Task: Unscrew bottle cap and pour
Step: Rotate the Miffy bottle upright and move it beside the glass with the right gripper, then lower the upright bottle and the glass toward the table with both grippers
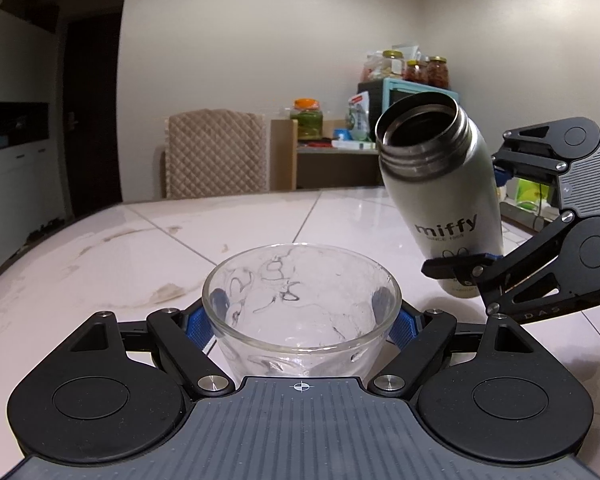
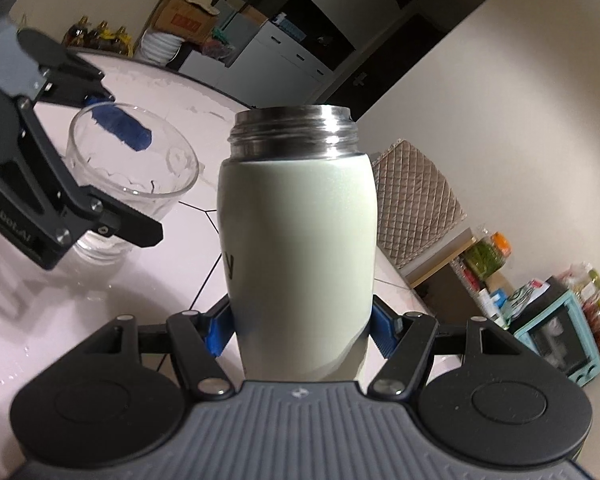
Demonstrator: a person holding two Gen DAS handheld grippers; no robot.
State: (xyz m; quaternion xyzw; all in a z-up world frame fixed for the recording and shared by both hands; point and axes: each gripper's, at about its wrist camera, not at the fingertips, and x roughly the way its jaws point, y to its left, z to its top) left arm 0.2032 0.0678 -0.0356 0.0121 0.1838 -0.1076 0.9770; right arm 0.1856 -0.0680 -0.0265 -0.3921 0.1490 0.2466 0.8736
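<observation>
Right wrist: uncapped pale-green bottle

A quilted chair stands behind the marble table; jars sit atop what looks like a teal oven.

1. The left gripper has black teardrop side plates with round raised discs, black link bars and silver screws.
2. Its pads are ribbed blue.
3. Its grey ribbed body carries a small white crosshair mark.
4. The right gripper is built alike (lettering "DAS" shows on one link).
</observation>
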